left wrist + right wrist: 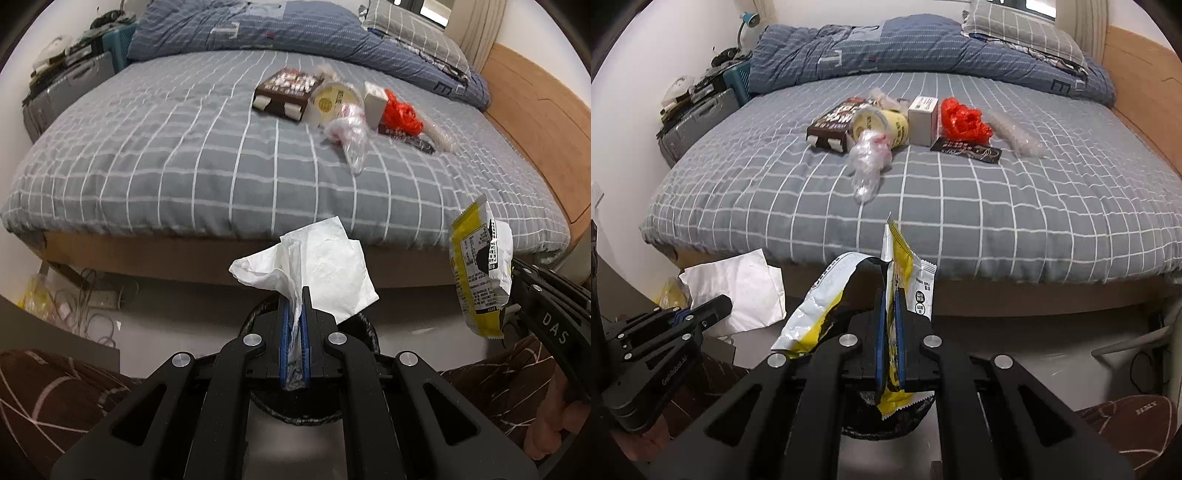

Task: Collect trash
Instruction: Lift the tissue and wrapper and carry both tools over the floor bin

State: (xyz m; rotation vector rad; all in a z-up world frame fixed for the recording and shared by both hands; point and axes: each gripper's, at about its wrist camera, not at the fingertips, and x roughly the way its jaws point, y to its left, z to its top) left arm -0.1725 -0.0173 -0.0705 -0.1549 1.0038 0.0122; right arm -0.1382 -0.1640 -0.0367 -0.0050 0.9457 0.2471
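Near bed point(184, 177) half lies bare; trash pile point(351, 107) (clustered) blocks beyond.

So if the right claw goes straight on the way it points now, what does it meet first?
Probably the black-lined bin just below the right claw, which is shut on the yellow wrapper. Depth is unclear.

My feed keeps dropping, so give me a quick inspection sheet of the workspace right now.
Surface: bed, grey checked sheet.
Job's things: white tissue in left gripper; yellow snack wrapper in right gripper; dark bin below both.
Clutter: brown box, yellow cup, white box, red bag, clear plastic.
Grippers: fingers shut on their items.
Cables: tangle on floor.
Surroundings: blue duvet, suitcase.
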